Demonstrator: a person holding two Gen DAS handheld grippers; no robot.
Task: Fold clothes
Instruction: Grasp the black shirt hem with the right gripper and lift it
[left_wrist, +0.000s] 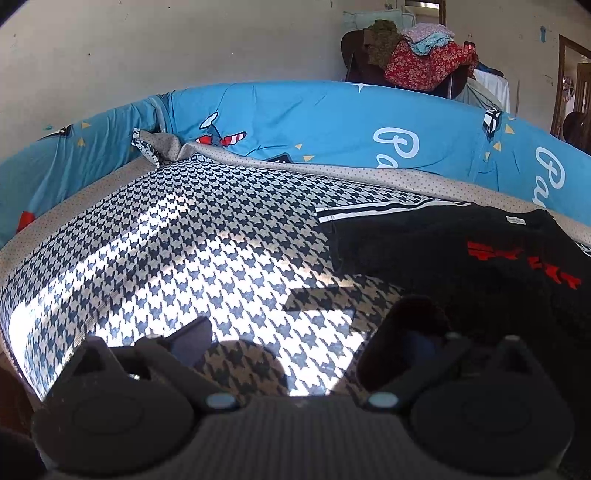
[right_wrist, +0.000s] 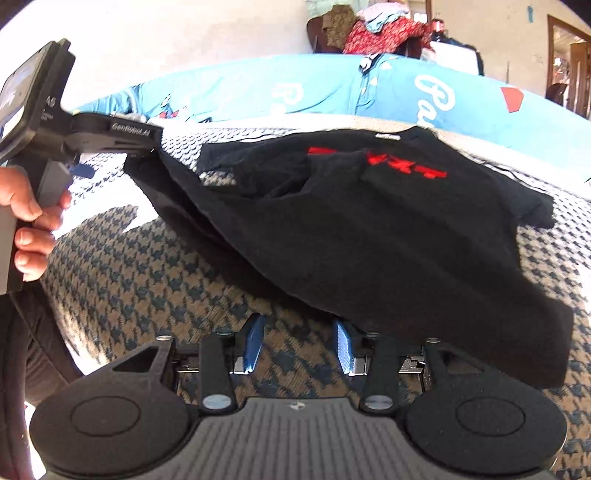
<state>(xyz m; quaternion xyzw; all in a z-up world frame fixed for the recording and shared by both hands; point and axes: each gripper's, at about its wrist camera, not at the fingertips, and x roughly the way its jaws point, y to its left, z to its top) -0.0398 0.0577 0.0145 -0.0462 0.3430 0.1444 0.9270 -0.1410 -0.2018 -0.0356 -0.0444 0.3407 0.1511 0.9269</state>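
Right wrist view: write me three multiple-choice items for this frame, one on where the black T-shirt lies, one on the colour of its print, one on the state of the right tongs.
1. Where does the black T-shirt lie?
A. On a chair
B. On the houndstooth bedcover
C. On the floor

2. What colour is the print on the T-shirt?
A. Red
B. White
C. Yellow

3. How do the right tongs stand?
A. Shut on the T-shirt
B. Shut on nothing
C. Open

Key:
1 B, the checked cover shows all around the shirt.
2 A, red marks run across the chest below the neck label.
3 C, the blue pads stand apart with bedcover showing between them.
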